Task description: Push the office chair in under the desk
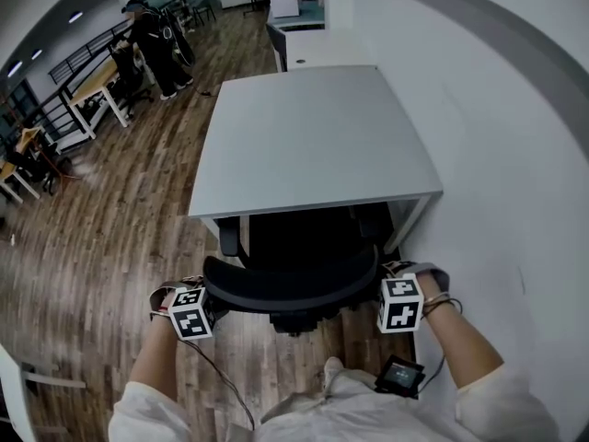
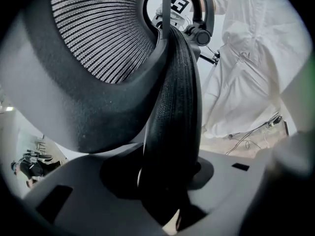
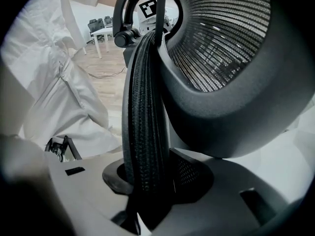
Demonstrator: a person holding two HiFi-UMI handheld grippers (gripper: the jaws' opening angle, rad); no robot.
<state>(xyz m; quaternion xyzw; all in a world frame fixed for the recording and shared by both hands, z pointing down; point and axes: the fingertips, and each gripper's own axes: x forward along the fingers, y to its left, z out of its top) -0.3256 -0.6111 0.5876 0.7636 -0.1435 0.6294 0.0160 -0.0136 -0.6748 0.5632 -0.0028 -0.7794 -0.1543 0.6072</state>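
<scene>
No legible text, labels or numbers

Bright, even indoor light fills the head view; ceiling strips point(image 1: 75, 17) glow at the upper left, the wooden floor point(image 1: 110, 210) carries a soft sheen, and the bench point(image 1: 313, 136) shades the chair point(image 1: 294, 284) beneath. Fisheye bending curves every edge. Both gripper views have black, blurred borders.

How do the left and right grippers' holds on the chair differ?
Left gripper clamps the backrest at its left end; right gripper at its right end. Left gripper is beside wood floor; right gripper is close to the white wall. Both are shut on the backrest rim, pointing down.
</scene>
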